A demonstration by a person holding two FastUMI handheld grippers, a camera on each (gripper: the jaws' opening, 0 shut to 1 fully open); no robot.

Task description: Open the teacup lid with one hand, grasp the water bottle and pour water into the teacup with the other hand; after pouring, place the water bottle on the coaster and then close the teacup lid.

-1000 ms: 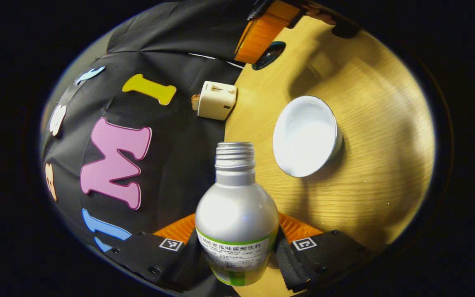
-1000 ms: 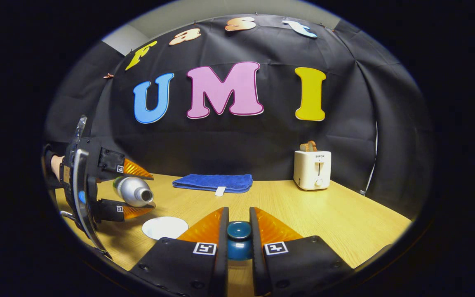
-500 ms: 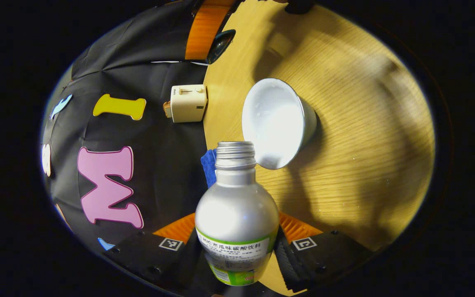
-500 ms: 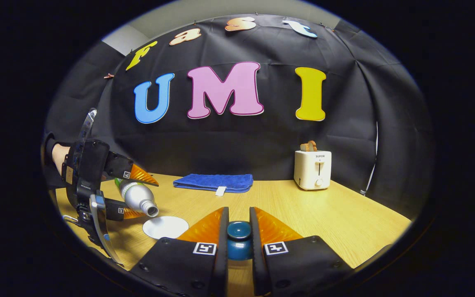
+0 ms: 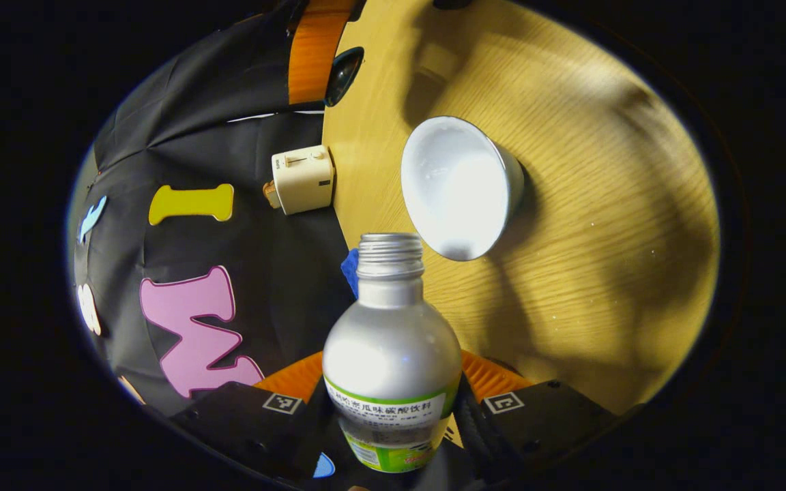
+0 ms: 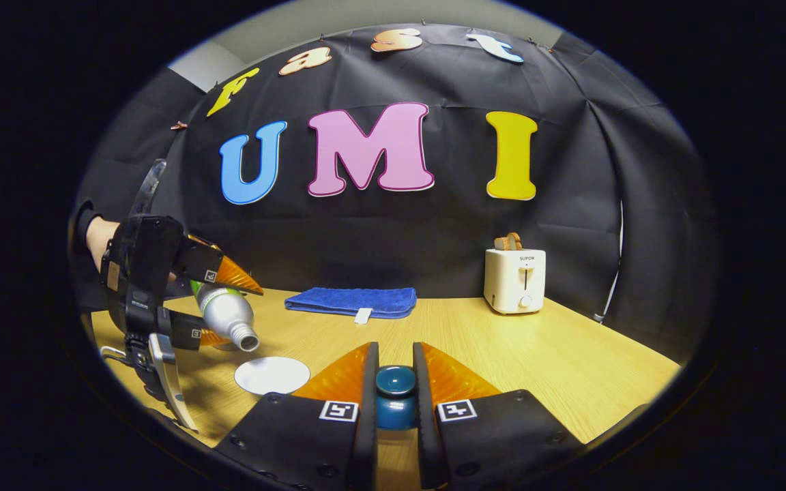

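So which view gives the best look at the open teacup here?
The left gripper view: the teacup sits near the centre, its white inside and rim plain beyond the water bottle mouth. In the right gripper view the teacup is a small white oval low on the table, partly behind the right tool.

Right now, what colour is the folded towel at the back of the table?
Blue; the towel shows best in the right gripper view.

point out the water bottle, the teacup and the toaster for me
water bottle (image 5: 391, 354), left gripper view, on its silver shoulder
teacup (image 5: 458, 187), left gripper view, on its white inner wall
toaster (image 6: 515, 281), right gripper view, on its front face
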